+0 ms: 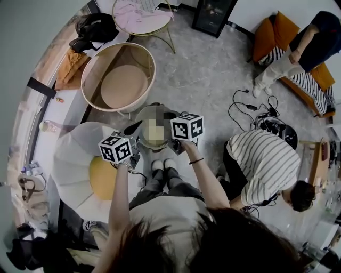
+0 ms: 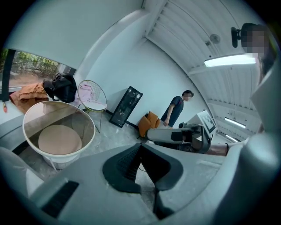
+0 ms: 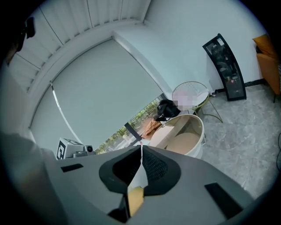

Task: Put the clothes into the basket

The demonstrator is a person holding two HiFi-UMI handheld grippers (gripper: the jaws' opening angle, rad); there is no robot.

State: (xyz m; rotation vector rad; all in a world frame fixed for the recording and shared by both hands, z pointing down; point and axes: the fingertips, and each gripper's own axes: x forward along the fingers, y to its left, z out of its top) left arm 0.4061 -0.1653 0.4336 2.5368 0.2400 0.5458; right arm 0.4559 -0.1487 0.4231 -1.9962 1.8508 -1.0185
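**Both grippers closed; clothes lie on the ledge and the chair**

The right gripper (image 3: 141,151) has its jaws pressed together. A thin strip of white and yellow shows in the slit between them. I cannot tell whether it is something pinched or the white chair (image 1: 69,160) and its yellow cushion (image 1: 104,178) seen through the gap. The left gripper (image 2: 140,147) is closed too, tips meeting, with floor (image 1: 213,69) showing in the gap under them. Between the two grippers in the head view sits a gray rounded thing (image 1: 143,113), partly under a mosaic patch. What it is cannot be made out.

The basket (image 1: 95,66) stands on the floor beyond the grippers, apart from both, its beige bottom showing. An orange garment (image 1: 72,66) lies on the window ledge (image 1: 69,109) just beside the basket. A pink cloth (image 1: 139,15) lies on a wire chair (image 2: 97,107) past it, near a black bag (image 1: 96,26).

The white chair hems in the left side. A crouching person in a striped shirt (image 1: 264,160) and loose cables (image 1: 250,109) take up the right. Bare floor lies between there and the basket.

The floor is gray mottled stone and the walls (image 2: 131,66) are white. A black panel (image 1: 213,16) leans on the far wall, near an orange sofa (image 1: 266,37).
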